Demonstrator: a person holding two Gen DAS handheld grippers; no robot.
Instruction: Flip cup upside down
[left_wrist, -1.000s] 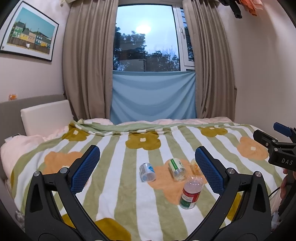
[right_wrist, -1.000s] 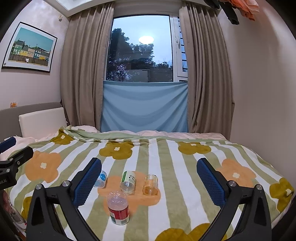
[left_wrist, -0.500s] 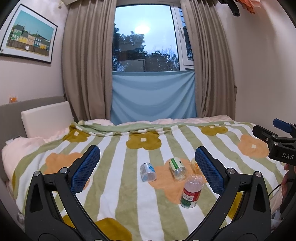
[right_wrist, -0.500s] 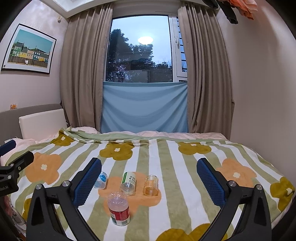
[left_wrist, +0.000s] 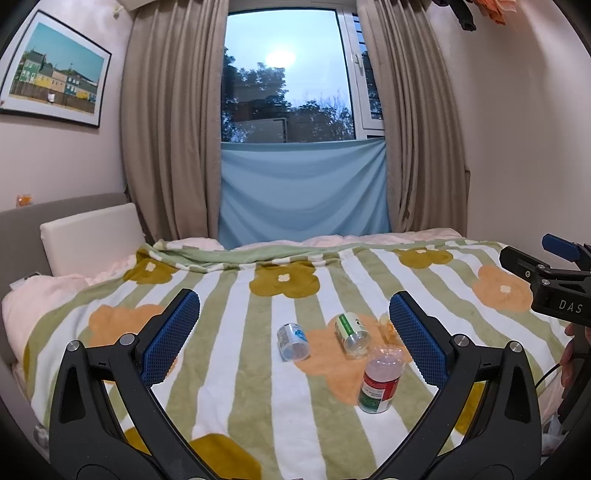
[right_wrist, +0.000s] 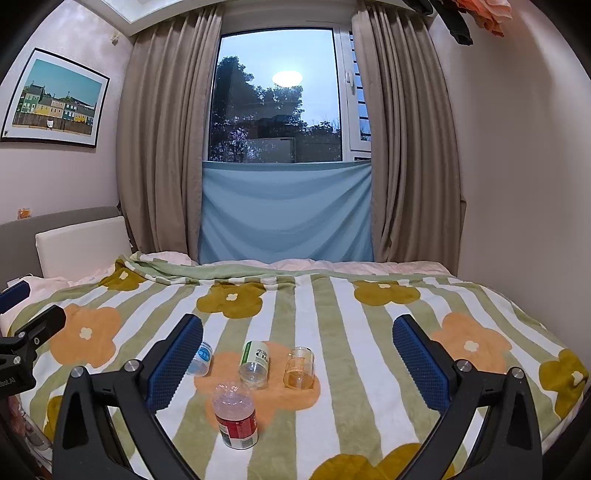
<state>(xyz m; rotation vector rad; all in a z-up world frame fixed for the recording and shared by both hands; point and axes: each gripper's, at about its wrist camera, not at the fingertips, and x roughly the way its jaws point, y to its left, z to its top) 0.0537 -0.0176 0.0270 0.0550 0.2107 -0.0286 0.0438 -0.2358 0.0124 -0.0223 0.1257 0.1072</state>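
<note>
Several clear plastic cups sit on the flowered striped blanket (right_wrist: 332, 424). A red-and-green labelled cup (right_wrist: 236, 417) stands nearest, also in the left wrist view (left_wrist: 378, 384). A green-labelled cup (right_wrist: 255, 363) and a blue-labelled cup (right_wrist: 201, 358) lie on their sides. An amber-tinted cup (right_wrist: 299, 367) stands to the right, half hidden behind my left finger in the left wrist view (left_wrist: 386, 325). My left gripper (left_wrist: 293, 339) and right gripper (right_wrist: 297, 358) are both open and empty, held short of the cups.
The bed fills the lower view, with a white pillow (right_wrist: 79, 245) and grey headboard at the left. Curtains and a window with a blue cloth (right_wrist: 284, 214) stand behind. A wall lies close on the right. The right gripper shows at the left wrist view's right edge (left_wrist: 546, 280).
Both cameras have drifted slightly; the cups have not moved. Both grippers stay open.
</note>
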